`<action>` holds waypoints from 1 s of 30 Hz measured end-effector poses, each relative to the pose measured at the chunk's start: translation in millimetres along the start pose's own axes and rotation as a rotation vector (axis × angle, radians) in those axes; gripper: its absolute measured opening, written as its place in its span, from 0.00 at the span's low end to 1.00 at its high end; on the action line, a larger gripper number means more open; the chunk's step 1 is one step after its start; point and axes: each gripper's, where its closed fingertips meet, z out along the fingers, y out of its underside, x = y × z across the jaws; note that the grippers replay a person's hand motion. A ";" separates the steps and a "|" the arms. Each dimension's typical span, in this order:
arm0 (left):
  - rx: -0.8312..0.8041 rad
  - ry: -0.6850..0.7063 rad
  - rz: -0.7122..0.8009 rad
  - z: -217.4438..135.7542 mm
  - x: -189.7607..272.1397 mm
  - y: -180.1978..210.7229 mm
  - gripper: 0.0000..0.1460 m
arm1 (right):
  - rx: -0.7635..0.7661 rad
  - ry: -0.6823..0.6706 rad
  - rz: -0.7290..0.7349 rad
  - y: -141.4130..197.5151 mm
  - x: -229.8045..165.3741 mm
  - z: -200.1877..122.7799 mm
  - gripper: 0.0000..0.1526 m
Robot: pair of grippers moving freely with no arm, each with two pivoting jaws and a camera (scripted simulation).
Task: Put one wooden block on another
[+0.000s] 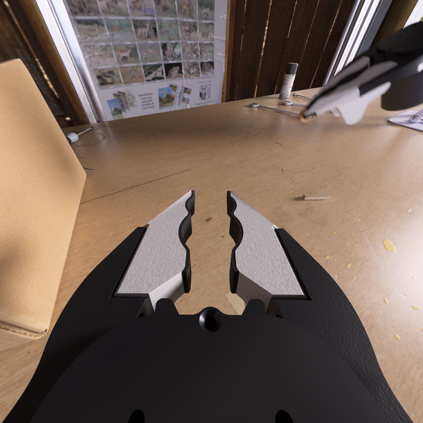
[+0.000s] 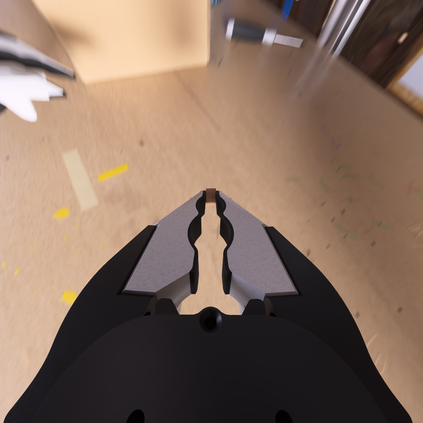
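Note:
My right gripper (image 2: 210,196) is shut on a small wooden block (image 2: 210,195), pinched at the fingertips and held above the table. In the left wrist view this gripper (image 1: 305,115) hangs at the upper right with the block's end (image 1: 303,119) showing at its tips. A second, pale flat wooden block (image 1: 316,196) lies on the table, right of my left gripper; it also shows in the right wrist view (image 2: 79,179), blurred, ahead and to the left. My left gripper (image 1: 210,194) is open and empty, low over the table.
A large cardboard box (image 1: 34,194) stands at the left; it shows in the right wrist view (image 2: 137,39) too. A spray can (image 1: 288,80), wrenches (image 1: 274,108) and a white clip (image 1: 409,119) lie at the far right. A screwdriver (image 1: 76,135) lies by the box. Yellow spots (image 1: 389,245) mark the table.

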 end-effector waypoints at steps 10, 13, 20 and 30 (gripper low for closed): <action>-0.013 0.000 0.036 4.5 2.7 4.2 0.19 | -0.228 -0.027 0.038 102.0 -65.4 11.7 0.05; -0.014 -0.007 0.047 5.2 2.8 5.0 0.19 | -0.232 -0.021 0.021 101.2 -70.1 14.8 0.05; -0.028 -0.020 0.072 8.6 2.6 8.3 0.19 | -0.215 0.001 -0.019 94.6 -77.8 20.3 0.05; -0.039 -0.012 0.060 11.7 2.1 10.7 0.20 | -0.216 0.015 -0.027 93.9 -75.9 29.1 0.05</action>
